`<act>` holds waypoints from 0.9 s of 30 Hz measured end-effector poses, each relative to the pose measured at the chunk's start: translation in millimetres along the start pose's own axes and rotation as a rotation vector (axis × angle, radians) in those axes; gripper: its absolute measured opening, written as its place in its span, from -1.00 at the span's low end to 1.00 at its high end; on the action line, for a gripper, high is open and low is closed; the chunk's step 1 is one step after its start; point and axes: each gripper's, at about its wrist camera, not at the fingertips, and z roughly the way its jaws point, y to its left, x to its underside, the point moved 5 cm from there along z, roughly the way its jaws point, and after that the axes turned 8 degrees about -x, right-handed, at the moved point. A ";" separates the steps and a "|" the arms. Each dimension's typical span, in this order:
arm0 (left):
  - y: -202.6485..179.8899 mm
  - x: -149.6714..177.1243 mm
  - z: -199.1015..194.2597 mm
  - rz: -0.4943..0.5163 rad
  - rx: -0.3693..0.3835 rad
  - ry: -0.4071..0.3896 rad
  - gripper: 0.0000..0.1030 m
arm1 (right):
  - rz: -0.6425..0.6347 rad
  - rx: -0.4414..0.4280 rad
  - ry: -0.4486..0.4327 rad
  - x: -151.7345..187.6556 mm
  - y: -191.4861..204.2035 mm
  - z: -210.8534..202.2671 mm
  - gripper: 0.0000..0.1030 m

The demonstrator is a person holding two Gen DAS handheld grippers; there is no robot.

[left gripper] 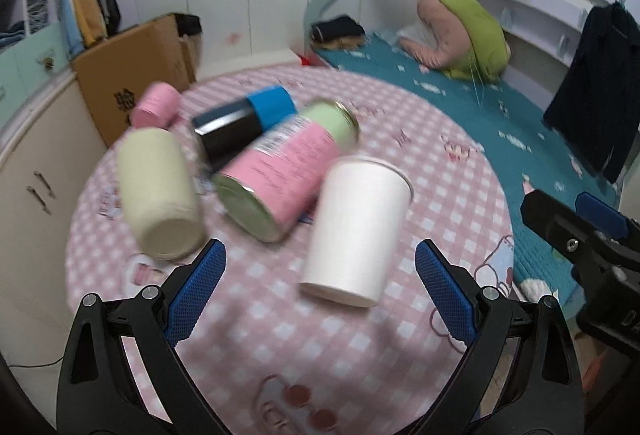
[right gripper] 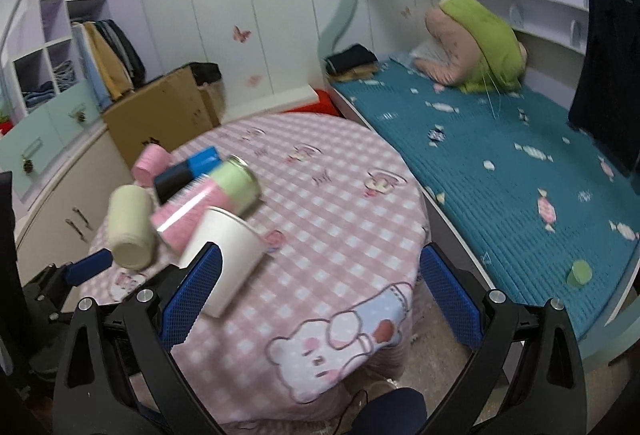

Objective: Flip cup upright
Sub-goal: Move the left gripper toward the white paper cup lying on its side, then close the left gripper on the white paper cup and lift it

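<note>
White cup [left gripper: 358, 231] on its side on checked table [left gripper: 280, 335], base near me, mouth far. Just ahead of my left gripper [left gripper: 320, 291], jaws spread, empty. Right gripper [right gripper: 320, 295] spread too, cup off its left finger; left nearer

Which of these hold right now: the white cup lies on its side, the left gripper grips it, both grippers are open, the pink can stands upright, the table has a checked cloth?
1. The white cup lies on its side. True.
2. The left gripper grips it. False: nothing sits between its jaws.
3. The right gripper and the left are open. True.
4. The pink can stands upright. False: it lies tipped over beside the cup.
5. The table has a pink checked cloth. True.
</note>
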 end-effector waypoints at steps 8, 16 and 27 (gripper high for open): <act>-17.5 5.8 43.2 0.008 -0.007 0.085 0.86 | 0.037 0.004 0.050 6.8 -22.5 25.2 0.86; -20.5 8.6 51.3 0.000 0.014 0.112 0.24 | 0.045 -0.008 0.080 12.3 -25.8 36.5 0.86; -5.8 34.0 12.0 -0.068 0.035 0.092 0.18 | 0.017 -0.021 0.070 20.4 -8.8 24.8 0.86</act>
